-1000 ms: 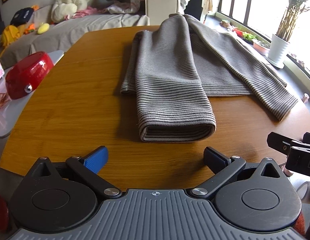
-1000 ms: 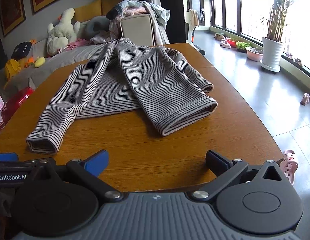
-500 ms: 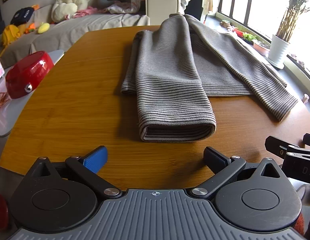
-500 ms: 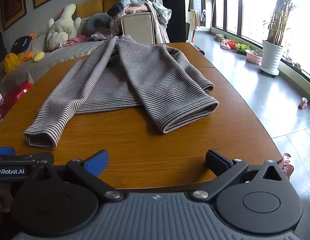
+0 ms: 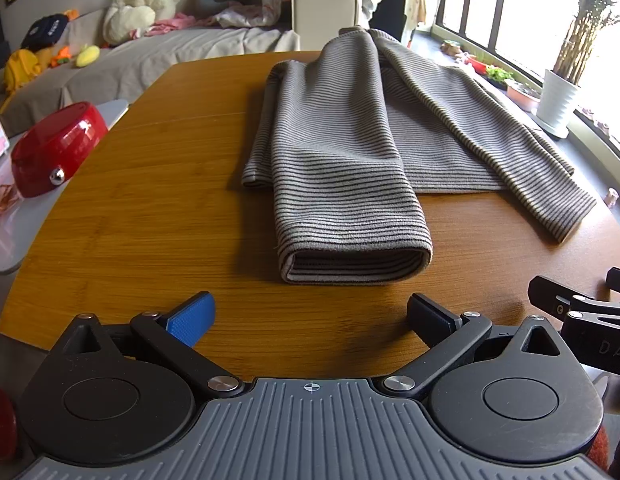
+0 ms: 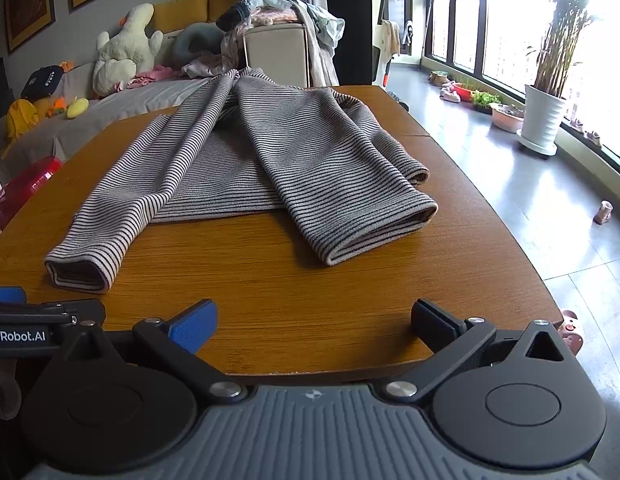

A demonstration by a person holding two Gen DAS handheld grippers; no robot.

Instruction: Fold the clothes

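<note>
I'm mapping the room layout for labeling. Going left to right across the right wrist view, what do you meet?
Yellow backpack → white plush duck → striped sweater on the wooden table → potted plant in a white pot. Both the left gripper and the right gripper hang open.

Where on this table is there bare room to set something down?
Free: the wooden table left of the striped sweater, and the front strip between both sleeve cuffs and the open tongs. Crowded: the middle and far end, covered by the sweater.
</note>
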